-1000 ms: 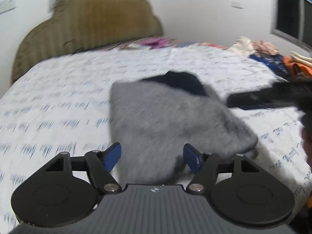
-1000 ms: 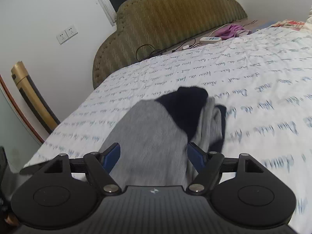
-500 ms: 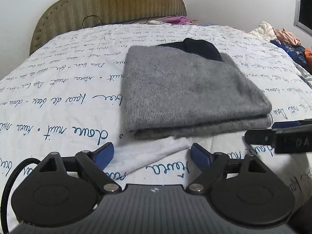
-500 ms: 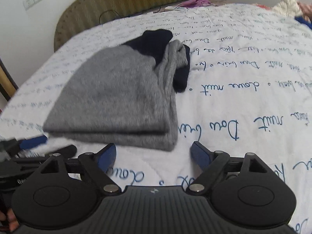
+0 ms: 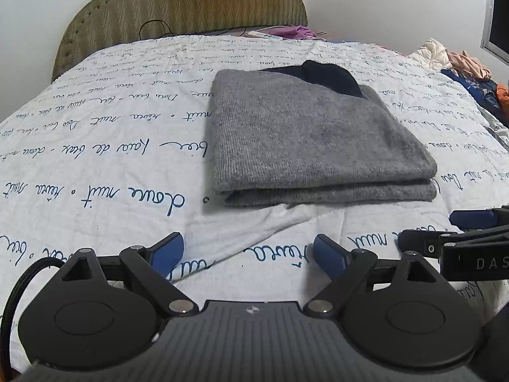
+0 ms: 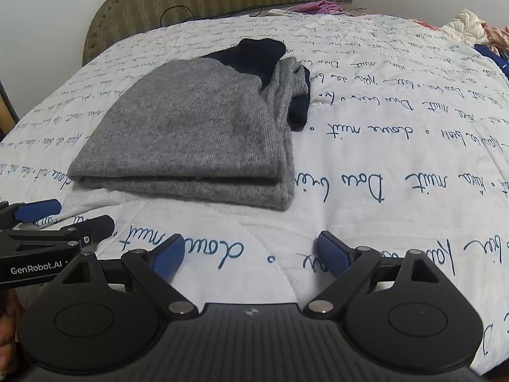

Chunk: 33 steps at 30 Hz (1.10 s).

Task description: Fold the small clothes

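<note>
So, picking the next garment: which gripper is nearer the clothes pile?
Right. The right gripper is on the side of the clothes pile; the left gripper sits beyond it.

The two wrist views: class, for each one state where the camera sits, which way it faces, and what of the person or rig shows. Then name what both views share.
Left wrist view: sits behind the left claw, open and empty, facing across the bed at the folded grey sweater; the right claw pokes in at the right edge.
Right wrist view: sits behind the right claw, open, facing the same sweater; the left claw enters at left.
Shared: sweater, script-printed bedspread, headboard.
</note>
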Each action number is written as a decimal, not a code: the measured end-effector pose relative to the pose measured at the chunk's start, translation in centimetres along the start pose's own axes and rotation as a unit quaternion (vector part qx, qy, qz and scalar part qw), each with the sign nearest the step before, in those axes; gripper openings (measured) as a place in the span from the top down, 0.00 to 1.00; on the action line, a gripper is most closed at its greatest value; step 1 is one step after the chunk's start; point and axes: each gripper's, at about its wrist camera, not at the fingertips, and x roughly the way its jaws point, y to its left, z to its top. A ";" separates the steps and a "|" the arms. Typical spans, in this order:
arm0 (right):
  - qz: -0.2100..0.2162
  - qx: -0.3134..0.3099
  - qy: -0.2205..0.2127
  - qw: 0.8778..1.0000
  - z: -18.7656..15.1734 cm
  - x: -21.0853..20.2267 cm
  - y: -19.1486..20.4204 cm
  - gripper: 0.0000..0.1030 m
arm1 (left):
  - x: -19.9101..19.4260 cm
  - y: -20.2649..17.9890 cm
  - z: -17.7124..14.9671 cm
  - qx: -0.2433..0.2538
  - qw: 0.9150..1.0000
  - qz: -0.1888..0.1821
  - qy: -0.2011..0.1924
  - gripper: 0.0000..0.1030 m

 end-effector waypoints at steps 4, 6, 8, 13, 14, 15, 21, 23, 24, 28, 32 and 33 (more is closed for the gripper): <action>-0.001 0.003 -0.003 1.000 -0.2 -0.3 0.1 0.11 | -0.1 0.1 -0.1 -0.002 1.000 -0.001 -0.002 0.11; 0.000 0.011 -0.006 1.000 -0.1 -0.4 0.0 0.11 | -0.1 0.2 0.1 -0.007 1.000 -0.001 0.000 0.11; -0.005 0.015 -0.006 1.000 0.2 -0.4 0.0 0.11 | 0.0 0.2 0.3 -0.011 1.000 0.000 0.003 0.11; -0.025 0.003 -0.001 1.000 0.1 0.3 0.5 0.05 | 0.2 0.1 0.4 -0.010 1.000 0.005 0.010 0.08; -0.028 0.003 -0.002 1.000 0.1 0.4 0.5 0.04 | 0.3 0.1 0.5 -0.012 1.000 0.007 0.013 0.06; -0.032 0.004 -0.003 0.999 0.0 0.4 0.6 0.04 | 0.4 0.1 0.6 -0.014 1.000 0.009 0.017 0.05; -0.051 0.003 -0.015 0.999 -0.3 0.5 0.5 0.00 | 1.0 -0.3 1.0 -0.017 0.999 0.027 0.030 0.00; -0.050 0.005 -0.020 0.999 -0.6 0.5 0.3 0.00 | 1.0 -0.4 0.9 -0.015 0.999 0.028 0.029 0.00; -0.049 0.007 -0.023 0.999 -0.6 0.4 0.2 0.00 | 1.0 -0.3 0.9 -0.015 0.999 0.028 0.029 0.00; -0.049 0.013 -0.028 0.998 -0.8 0.4 0.1 0.00 | 1.0 -0.5 0.8 -0.011 0.999 0.032 0.029 0.00; -0.056 0.011 -0.017 0.998 -0.6 0.5 0.5 0.00 | 1.0 -0.5 0.9 -0.015 0.999 0.031 0.032 0.00; -0.056 0.012 -0.013 0.998 -0.5 0.5 0.5 0.00 | 1.0 -0.5 0.9 -0.016 0.999 0.031 0.033 0.00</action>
